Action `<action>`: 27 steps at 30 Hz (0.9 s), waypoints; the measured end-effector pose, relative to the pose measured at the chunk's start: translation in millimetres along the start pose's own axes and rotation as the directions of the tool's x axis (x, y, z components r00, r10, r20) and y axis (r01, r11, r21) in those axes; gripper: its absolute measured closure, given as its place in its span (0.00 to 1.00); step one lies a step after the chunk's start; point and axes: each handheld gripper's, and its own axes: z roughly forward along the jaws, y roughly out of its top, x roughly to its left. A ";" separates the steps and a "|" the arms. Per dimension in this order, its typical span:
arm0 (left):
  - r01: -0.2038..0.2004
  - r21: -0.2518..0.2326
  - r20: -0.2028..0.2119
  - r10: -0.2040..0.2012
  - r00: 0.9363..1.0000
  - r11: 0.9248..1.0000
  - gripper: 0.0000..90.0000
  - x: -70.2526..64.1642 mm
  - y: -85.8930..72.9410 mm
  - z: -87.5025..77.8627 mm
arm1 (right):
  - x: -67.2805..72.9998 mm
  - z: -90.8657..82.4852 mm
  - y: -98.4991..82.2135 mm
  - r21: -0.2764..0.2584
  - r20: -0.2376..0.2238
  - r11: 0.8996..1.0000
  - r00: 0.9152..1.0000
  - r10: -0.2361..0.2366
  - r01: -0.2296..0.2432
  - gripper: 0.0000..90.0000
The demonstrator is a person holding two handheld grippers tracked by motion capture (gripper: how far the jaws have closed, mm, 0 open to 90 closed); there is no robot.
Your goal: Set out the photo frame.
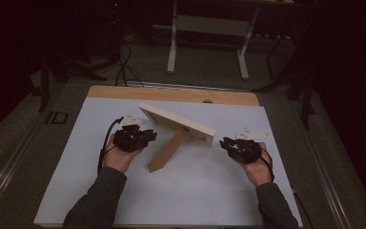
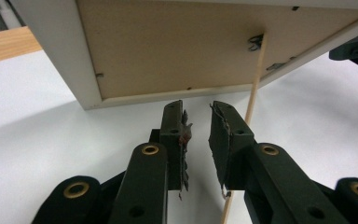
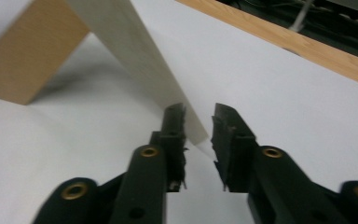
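High view, frame: a picture frame [image 1: 176, 124] stands on the white table cover [image 1: 76, 162], propped on its wooden stand leg [image 1: 168, 150], which reaches toward the person. Its long axis runs from far-left to near-right across the table.
High view, left gripper: the left gripper [image 1: 134, 138] sits just beside the left end of the frame, on the back side. This hand seems a little nearer to the frame than the other one.
High view, right gripper: the right gripper [image 1: 240, 148] sits near the right end of the frame, a small gap between them.
Left gripper view, frame: the brown back board of the frame [image 2: 177, 46] is straight ahead and above the jaws; its lower white edge lies just beyond the tips. The thin edge of the stand leg [image 2: 254, 93] goes down on the right.
Left gripper view, jaws: a narrow gap is left between them, and nothing is held there.
Right gripper view, frame: the pale side edge of the frame [image 3: 140, 56] comes down to its corner right in front of the jaws, a bit toward the left jaw; whether it touches, I cannot tell.
Right gripper view, jaws: narrowly apart, nothing gripped between the pads.
Coming move, my judgement: each gripper must go forward to its own end of the frame to take it.
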 end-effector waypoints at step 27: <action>0.014 -0.009 -0.040 -0.014 0.999 1.000 1.00 3.1 23.6 13.3 | -2.9 14.5 19.7 -0.038 0.033 0.998 0.998 0.057 -0.055 1.00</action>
